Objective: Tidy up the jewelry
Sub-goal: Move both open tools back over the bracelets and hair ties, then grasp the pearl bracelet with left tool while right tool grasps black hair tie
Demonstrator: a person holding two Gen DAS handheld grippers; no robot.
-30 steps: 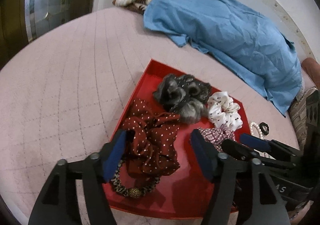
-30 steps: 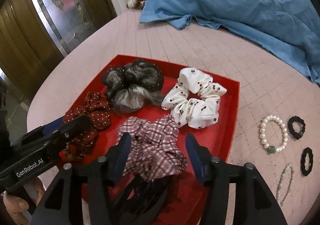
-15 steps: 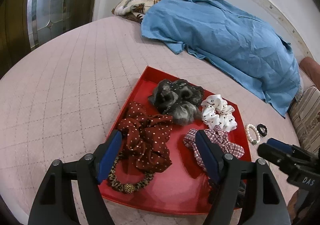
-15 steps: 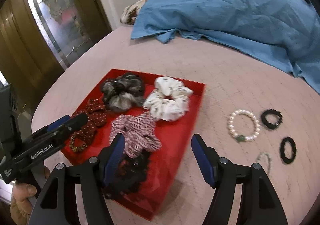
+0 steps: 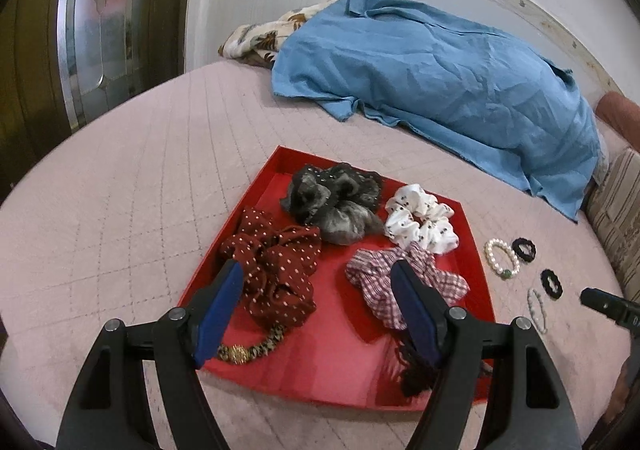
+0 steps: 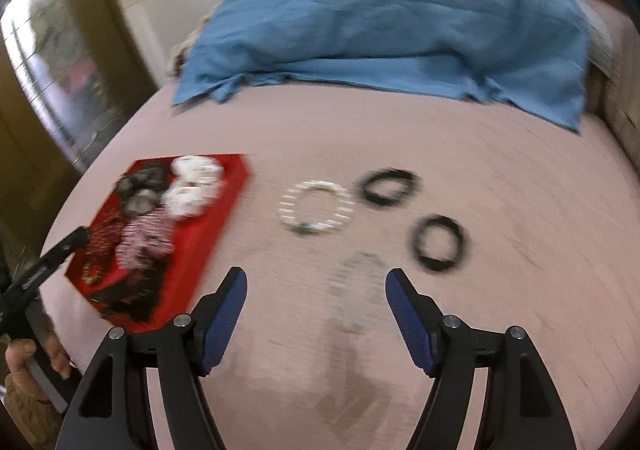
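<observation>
Right wrist view: right claw (image 6: 316,314) released, jaws just widened, nothing between. Pale bead bracelet (image 6: 356,290) lies on bed, dead ahead between tips, long axis along claw line. Left claw (image 5: 316,306) released over red tray (image 5: 340,374), farther.

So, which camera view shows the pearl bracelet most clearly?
The left wrist view: the pearl bracelet is small there but sharp, lying on the pink cover right of the red tray, its green bead visible. The right wrist view shows it larger, but smeared by motion blur.
</observation>
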